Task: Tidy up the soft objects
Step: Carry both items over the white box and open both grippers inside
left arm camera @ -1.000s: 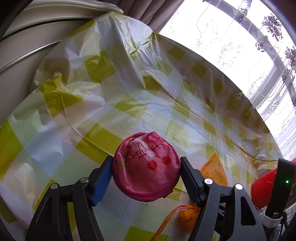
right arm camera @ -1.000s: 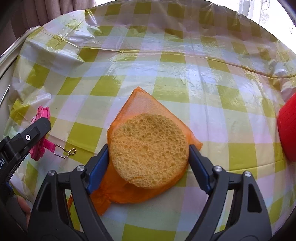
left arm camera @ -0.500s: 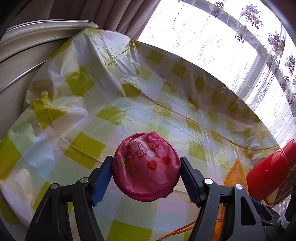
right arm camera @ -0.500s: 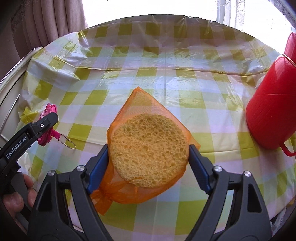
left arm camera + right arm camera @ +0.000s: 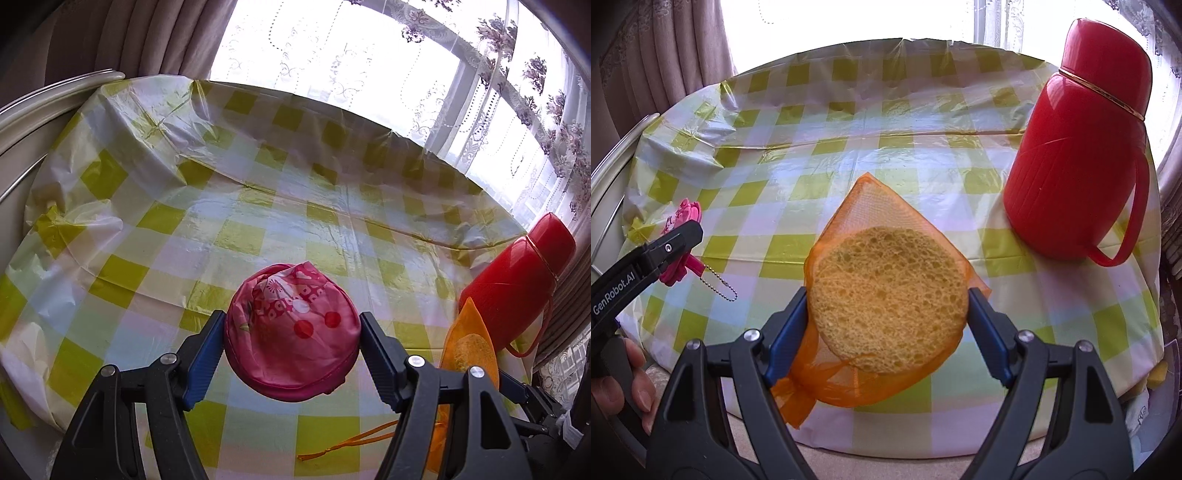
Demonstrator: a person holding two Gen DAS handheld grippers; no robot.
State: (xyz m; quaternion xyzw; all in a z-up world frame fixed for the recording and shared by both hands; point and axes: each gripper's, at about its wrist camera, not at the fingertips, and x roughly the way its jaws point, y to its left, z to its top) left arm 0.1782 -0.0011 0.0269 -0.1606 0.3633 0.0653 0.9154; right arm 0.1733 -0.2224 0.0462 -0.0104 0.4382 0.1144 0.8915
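Observation:
My left gripper (image 5: 292, 334) is shut on a round pink pouch (image 5: 291, 332) with a red cherry print and holds it above the checked tablecloth. My right gripper (image 5: 886, 306) is shut on a round yellow sponge in an orange mesh bag (image 5: 886, 295), also above the table. The sponge bag also shows at the right in the left wrist view (image 5: 469, 343). The left gripper with the pink pouch and its ball chain shows at the left in the right wrist view (image 5: 681, 236).
A red thermos jug (image 5: 1078, 155) with a handle stands at the table's right side; it also shows in the left wrist view (image 5: 517, 284). The round table carries a yellow-and-white checked plastic cloth (image 5: 236, 206). Curtains and a bright window lie behind.
Both grippers have lifted and pulled back from the table with their objects still held. More of the table, the window and the red thermos has come into view.

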